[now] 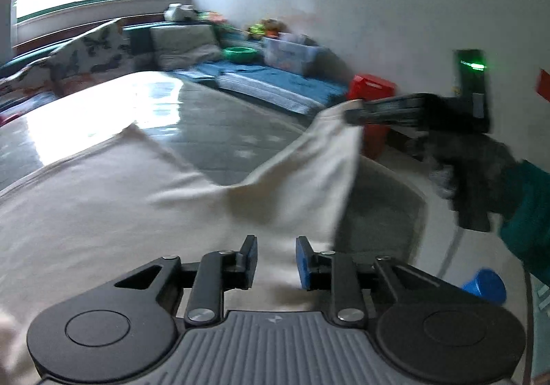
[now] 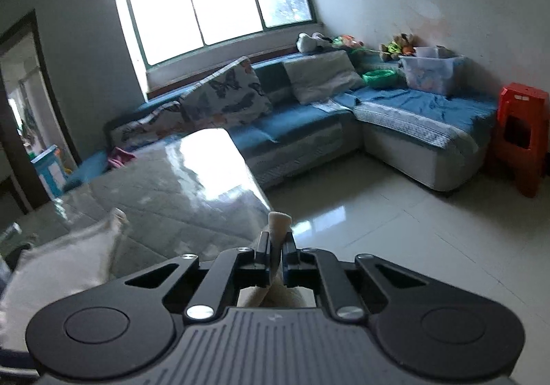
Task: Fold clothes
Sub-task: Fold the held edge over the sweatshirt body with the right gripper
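A cream-white garment [image 1: 103, 206] lies spread on a glossy grey table [image 1: 213, 123]. My left gripper [image 1: 276, 261] is open just above the garment, with nothing between its blue pads. My right gripper [image 1: 357, 113] is shut on a corner of the garment and lifts it off the table at the right. In the right wrist view the right gripper [image 2: 276, 247] pinches a cream fold [image 2: 279, 223] that sticks up between its fingers. More of the garment [image 2: 62, 264] lies at the lower left there.
A blue L-shaped sofa [image 2: 395, 109] with cushions, a clear storage box [image 2: 429, 72] and a green bowl [image 2: 380, 77] stands beyond the table. A red plastic stool [image 2: 520, 140] stands at the right by the wall. The floor is tiled.
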`<state>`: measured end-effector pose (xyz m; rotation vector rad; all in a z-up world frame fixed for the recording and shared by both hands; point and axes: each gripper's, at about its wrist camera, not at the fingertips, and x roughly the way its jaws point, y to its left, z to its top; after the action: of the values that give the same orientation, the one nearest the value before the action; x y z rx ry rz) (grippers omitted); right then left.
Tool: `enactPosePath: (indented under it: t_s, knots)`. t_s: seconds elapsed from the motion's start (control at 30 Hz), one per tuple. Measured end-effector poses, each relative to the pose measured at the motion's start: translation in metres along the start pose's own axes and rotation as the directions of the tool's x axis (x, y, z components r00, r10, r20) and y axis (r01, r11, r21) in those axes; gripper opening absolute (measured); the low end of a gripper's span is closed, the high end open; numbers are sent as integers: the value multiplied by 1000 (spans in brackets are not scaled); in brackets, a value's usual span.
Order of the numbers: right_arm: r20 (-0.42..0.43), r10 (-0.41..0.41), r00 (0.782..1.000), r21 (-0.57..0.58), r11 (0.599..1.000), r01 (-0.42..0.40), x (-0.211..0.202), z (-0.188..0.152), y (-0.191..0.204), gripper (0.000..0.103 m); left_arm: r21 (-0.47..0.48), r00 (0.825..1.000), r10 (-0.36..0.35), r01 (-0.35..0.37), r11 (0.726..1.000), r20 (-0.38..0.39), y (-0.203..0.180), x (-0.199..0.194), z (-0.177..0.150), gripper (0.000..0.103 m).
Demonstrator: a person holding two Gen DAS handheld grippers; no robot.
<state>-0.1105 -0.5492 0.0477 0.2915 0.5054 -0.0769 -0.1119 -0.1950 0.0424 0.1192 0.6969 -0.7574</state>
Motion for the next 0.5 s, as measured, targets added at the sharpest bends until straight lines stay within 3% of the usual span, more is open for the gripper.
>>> enactPosePath:
  t_s: [0.2, 0.27, 0.5]
  knots:
    - [35, 108, 994, -44, 993, -106, -21, 25, 31, 5, -65, 999, 16, -18, 998, -33, 18, -4, -12, 30]
    - [43, 142, 989, -65, 988, -139, -27, 32, 44, 5, -84, 1000, 17, -19, 996, -19, 23, -12, -16, 35]
    - [46, 265, 963, -165, 953, -254, -43, 50, 96, 5, -168, 996, 75, -67, 983, 43, 57, -63, -34, 33]
